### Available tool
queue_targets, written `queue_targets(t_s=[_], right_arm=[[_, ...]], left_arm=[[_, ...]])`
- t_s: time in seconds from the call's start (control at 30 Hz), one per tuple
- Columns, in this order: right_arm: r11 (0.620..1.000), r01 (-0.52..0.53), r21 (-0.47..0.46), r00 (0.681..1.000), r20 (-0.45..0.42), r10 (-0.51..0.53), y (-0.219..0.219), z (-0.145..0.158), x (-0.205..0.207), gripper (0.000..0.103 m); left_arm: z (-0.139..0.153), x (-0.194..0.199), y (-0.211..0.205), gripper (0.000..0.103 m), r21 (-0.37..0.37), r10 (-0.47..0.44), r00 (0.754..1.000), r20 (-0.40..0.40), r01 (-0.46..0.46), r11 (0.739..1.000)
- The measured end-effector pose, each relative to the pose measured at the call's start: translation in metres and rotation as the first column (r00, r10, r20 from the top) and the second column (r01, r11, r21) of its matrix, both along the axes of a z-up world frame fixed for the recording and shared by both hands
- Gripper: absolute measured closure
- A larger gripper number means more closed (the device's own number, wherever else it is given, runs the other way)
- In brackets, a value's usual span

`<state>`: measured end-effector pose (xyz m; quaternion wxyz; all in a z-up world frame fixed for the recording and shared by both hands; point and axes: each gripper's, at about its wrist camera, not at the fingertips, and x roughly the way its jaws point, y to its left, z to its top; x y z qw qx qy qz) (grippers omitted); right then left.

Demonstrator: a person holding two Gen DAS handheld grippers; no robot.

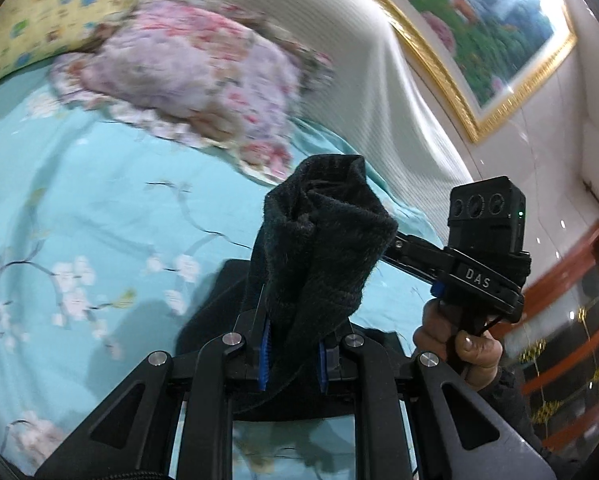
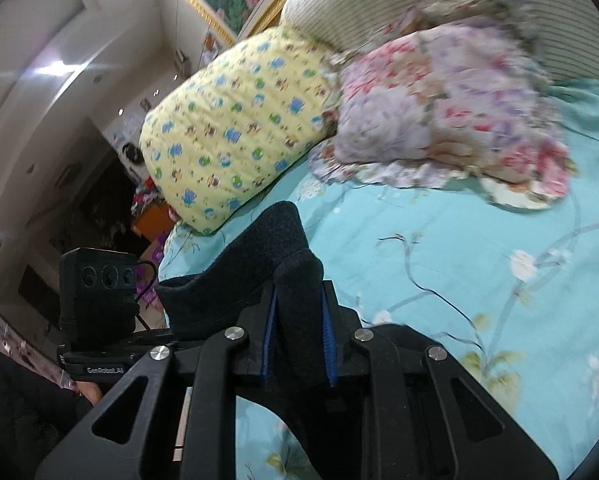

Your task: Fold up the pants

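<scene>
The dark fleece pants point(image 1: 319, 240) are bunched between the blue pads of my left gripper point(image 1: 293, 350), which is shut on them and holds them above the bed. In the right wrist view the same pants point(image 2: 259, 264) are pinched in my right gripper point(image 2: 299, 344), also shut on them. The rest of the pants hangs down below both grippers and is mostly hidden. The right gripper's body and the hand holding it point(image 1: 459, 344) show at the right of the left wrist view.
A turquoise floral bedsheet point(image 1: 79, 200) lies under the pants. A pink floral pillow point(image 1: 187, 72) and a yellow patterned quilt point(image 2: 235, 120) lie toward a striped headboard point(image 1: 359, 60). A gold-framed picture point(image 1: 479, 20) hangs on the wall. Dark furniture point(image 1: 571, 340) stands beside the bed.
</scene>
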<state>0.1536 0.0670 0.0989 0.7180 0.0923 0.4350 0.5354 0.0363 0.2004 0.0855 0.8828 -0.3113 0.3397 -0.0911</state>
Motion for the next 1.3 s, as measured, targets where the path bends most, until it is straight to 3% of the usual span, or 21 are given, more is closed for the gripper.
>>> queue_targets(t_s=[0.3,0.67,0.93,1.3], right_arm=[[0.987,0.148,0.056,0.989,-0.025,-0.146,-0.096,-0.008,-0.009,0.082],[0.957,0.277,0.086,0.96,-0.057,-0.273,-0.179,-0.028,-0.02,0.082],[0.942,0.324,0.089,0.945,-0.075,-0.318,-0.211,-0.043,-0.026,0.082],[0.911,0.412,0.025,0.907,-0.103,-0.407,-0.238,-0.075,-0.032,0.078]], left_arm=[[0.002,0.026,-0.085,0.086,0.043,-0.148,0.989,-0.013,0.148,0.988],[-0.007,0.041,-0.171,0.086,0.121,-0.269,0.962,-0.05,0.273,0.954],[-0.018,0.047,-0.203,0.085,0.214,-0.308,0.948,-0.077,0.317,0.924],[-0.044,0.058,-0.248,0.078,0.378,-0.352,0.93,-0.109,0.366,0.85]])
